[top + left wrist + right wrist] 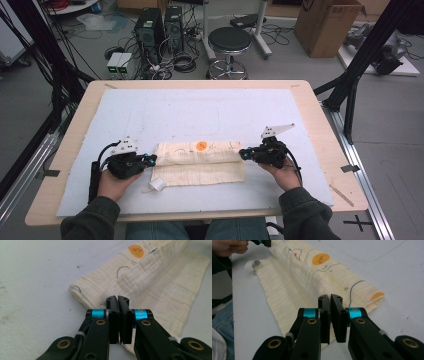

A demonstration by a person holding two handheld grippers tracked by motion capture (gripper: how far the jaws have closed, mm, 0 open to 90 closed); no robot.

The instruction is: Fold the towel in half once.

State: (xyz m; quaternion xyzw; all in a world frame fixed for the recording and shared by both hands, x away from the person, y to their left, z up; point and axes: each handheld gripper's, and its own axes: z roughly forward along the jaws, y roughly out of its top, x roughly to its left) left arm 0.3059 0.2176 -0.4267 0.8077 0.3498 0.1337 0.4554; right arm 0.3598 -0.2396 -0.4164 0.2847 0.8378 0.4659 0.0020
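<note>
Flanking folded cloth (200,161), left hand-held gripper (148,159) and right hand-held gripper (245,153) jaws together, high view adds stool (229,40)

bench: pale wooden bench (320,131) under a light grey mat (200,107) | floor beyond: round black stool on a chrome base (229,40); two black computer towers (159,26) amid tangled cables | far right: open brown cardboard box (326,24)
</note>
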